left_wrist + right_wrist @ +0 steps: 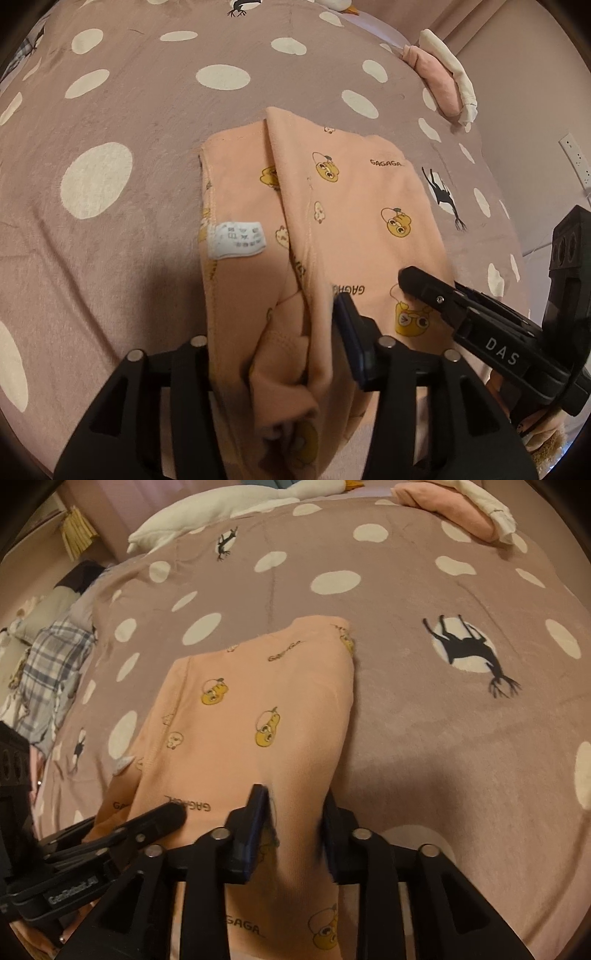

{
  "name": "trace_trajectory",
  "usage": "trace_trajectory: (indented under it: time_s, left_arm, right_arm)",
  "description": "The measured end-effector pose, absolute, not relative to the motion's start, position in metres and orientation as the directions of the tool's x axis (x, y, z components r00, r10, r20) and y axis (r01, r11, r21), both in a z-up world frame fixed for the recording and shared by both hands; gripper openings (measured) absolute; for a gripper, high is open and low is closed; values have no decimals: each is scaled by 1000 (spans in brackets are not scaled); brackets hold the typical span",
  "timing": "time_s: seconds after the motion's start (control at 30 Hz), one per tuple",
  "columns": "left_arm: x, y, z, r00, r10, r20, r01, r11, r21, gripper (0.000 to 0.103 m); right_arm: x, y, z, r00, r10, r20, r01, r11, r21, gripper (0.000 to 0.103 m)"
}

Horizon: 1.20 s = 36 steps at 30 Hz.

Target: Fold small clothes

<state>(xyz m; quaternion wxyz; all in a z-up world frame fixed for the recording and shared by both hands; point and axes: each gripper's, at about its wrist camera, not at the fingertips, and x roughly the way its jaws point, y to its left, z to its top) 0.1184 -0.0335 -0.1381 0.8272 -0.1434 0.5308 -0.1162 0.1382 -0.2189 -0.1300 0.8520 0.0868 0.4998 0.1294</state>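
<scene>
Peach garment [343, 206] lies on dotted blanket [110, 240], near edge lifted. L gripper [273, 332] and R gripper [295, 812] both pinch that near edge. Bare blanket w/ room left, right, beyond. Folded pink/white pile [443, 77] well apart at far right.

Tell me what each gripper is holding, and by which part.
Both hold the peach printed garment by its near edge: the left gripper pinches a bunched fold on its left side, the right gripper pinches the cloth near its right side.

Peach duck-print cotton garment [343, 221]: near end runs off bottom frame edge. White care label [236, 239]: print too small to read.
</scene>
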Motion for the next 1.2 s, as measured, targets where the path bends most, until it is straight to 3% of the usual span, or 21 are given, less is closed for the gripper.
trace_trajectory:
  time_s: [0.2, 0.33, 0.53, 0.8, 1.2]
  left_arm:
    - [105, -26, -111, 483, -313, -818, 69, 945, -321, 80]
    - [93, -17, -86, 542, -299, -785, 83, 949, -304, 97]
    - [73, -7, -57, 599, -309, -738, 94, 943, -318, 103]
    - [43, -3, -44, 627, -274, -729, 99, 956, -275, 103]
    - [21, -9, -44, 635, -224, -740, 91, 972, -217, 103]
  right_arm:
    - [128, -225, -117, 503, 278, -819, -113, 960, 257, 55]
    - [118, -231, -97, 543, 285, -790, -109, 957, 271, 78]
    - [90, -235, -51, 649, 281, -707, -144, 958, 249, 100]
    - [59, -227, -21, 740, 222, -635, -163, 975, 151, 102]
    - [44, -219, -28, 719, 215, -661, -172, 976, 130, 102]
